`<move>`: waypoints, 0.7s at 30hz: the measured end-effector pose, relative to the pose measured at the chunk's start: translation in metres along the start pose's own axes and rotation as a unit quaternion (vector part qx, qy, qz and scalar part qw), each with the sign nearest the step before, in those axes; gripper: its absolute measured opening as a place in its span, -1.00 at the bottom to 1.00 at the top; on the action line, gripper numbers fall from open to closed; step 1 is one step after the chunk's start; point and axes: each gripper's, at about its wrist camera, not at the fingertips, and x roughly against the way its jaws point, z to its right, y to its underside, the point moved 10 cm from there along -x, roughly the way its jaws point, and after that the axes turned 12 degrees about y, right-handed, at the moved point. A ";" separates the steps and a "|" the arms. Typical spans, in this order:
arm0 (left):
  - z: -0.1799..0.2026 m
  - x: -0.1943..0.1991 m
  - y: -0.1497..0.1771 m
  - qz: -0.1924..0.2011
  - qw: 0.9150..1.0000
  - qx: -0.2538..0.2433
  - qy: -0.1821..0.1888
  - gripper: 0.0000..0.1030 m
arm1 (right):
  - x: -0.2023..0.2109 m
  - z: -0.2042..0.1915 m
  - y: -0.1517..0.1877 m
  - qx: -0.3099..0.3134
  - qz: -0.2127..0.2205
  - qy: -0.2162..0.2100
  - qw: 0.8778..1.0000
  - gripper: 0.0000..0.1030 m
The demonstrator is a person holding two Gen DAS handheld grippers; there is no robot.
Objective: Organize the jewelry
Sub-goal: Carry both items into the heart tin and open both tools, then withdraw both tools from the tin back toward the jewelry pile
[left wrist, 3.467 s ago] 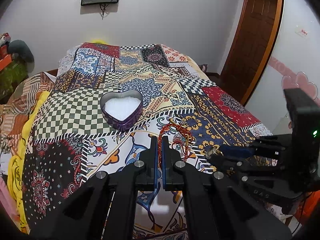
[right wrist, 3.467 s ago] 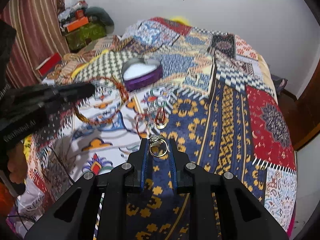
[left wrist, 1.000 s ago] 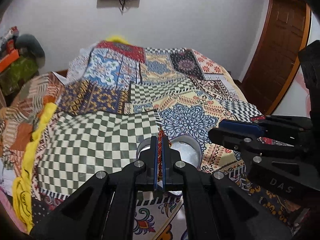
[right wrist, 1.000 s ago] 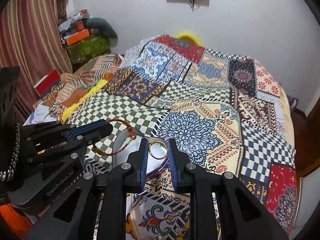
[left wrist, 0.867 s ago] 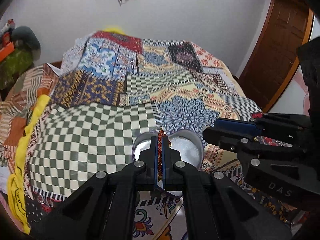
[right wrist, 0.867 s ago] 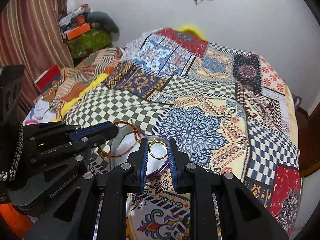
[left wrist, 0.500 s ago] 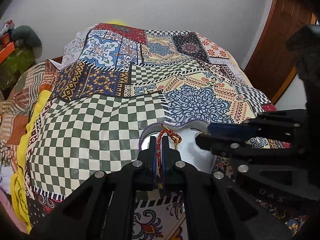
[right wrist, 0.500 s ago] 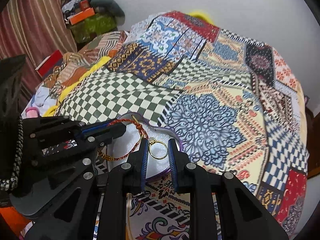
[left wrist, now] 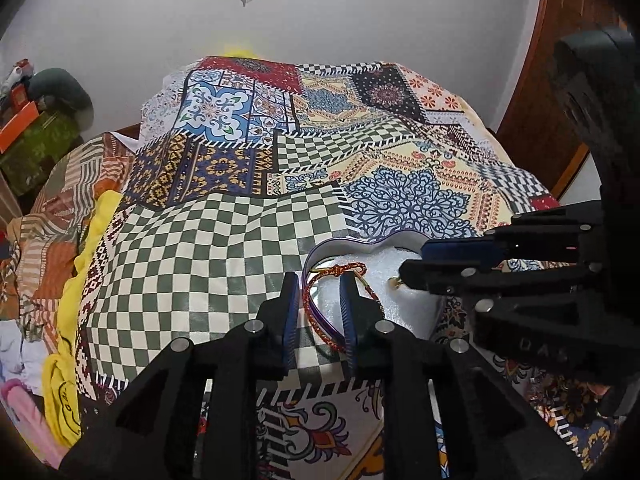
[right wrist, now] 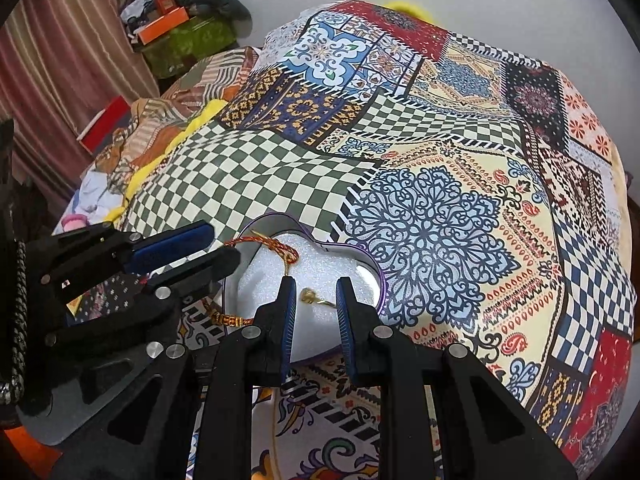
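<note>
Left tongs [left wrist: 319, 286] are letting go of the red bracelet [left wrist: 320, 316] over the heart tin [right wrist: 376, 280], jaws just opening, while right tongs [right wrist: 316, 292] are looking released around the ring [right wrist: 310, 295], pulling clear next.

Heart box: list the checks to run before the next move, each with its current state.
1. Left gripper free of the bracelet: ok. The jaws have just been opening and the pads are clear of the cord.
2. Bracelet fully inside the heart box: not ok. Part of it hangs over the rim.
3. Ring over the foam: ok.
4. Right gripper gripping the ring: cannot tell.
5. Grippers not touching each other: ok.
</note>
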 end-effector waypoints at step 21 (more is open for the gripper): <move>0.033 0.078 0.000 0.039 0.999 -0.023 -0.005 -0.35 | 0.088 0.017 0.010 0.000 0.093 0.064 0.994 -0.36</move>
